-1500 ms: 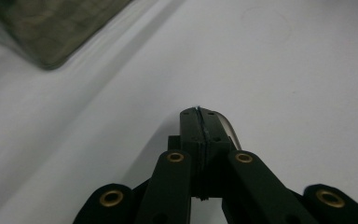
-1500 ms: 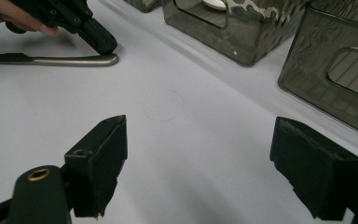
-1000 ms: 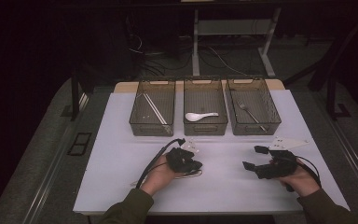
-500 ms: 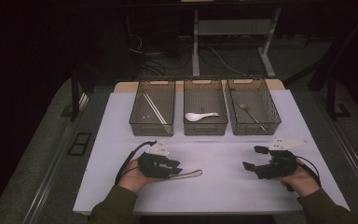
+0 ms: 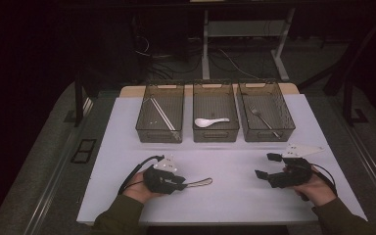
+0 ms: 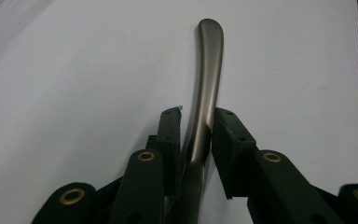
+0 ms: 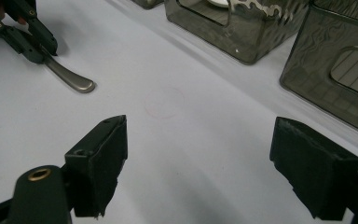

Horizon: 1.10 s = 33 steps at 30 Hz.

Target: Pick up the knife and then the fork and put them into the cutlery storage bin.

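The left gripper is gripping a metal utensil handle — likely a spoon or knife, its working end hidden under the tool. Its jaws have just been opening and then closing a little again, and in the left gripper view they are now sitting narrowly apart with the handle between them, both pads apparently touching its sides. Compared with a second ago, this hand has slid leftward across the white table, dragging the utensil with it from near the middle of the front edge to the left front area. The handle is lying flat, pointing toward the right gripper, which is resting with its jaws standing wide and nothing between them.

The three smoked bins are waiting at the back: the left bin with chopsticks, the middle bin with a white spoon, the right bin with a fork. Judging by this, the regrip is being settled before the utensil is lifted into a bin — the hold looks shallow and could slip.
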{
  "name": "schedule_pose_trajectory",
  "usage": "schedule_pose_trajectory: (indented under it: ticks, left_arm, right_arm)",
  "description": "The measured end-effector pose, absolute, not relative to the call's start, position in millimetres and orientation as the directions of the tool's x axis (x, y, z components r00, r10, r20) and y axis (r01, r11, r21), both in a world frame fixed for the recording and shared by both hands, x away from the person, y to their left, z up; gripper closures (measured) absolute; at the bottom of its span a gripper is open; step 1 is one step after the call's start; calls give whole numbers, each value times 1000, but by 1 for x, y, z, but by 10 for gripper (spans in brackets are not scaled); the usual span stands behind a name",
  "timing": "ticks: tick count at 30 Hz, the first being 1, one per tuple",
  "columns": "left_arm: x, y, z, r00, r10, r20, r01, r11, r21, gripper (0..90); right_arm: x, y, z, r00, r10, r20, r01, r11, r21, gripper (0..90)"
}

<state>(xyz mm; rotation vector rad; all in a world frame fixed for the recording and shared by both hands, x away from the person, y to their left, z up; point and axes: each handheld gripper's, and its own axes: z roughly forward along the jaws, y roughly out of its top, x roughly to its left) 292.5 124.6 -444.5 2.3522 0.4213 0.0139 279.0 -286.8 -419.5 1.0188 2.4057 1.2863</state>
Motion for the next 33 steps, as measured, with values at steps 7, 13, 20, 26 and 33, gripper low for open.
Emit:
schedule_pose_trajectory:
  ticks: [7,13,20,26,33]
  left_arm:
    - [292,124,-446,956,283,-80,260,-686,679,749]
    - [296,125,-446,954,282,-105,276,-681,679,789]
    - [297,124,-443,952,284,-112,284,-691,665,791]
    - [298,124,-438,953,282,-112,281,-681,677,791]
    - [295,119,-433,957,264,-117,271,-677,684,791]
  right_arm:
    - [279,-286,-419,-734,669,116,469,376,799,190]
    - [279,-286,-420,-736,667,117,471,379,797,190]
    - [279,-284,-419,-745,656,122,473,390,790,189]
    - [278,-283,-414,-779,613,131,456,411,789,176]
    - [278,-271,-410,-848,512,133,408,474,780,181]
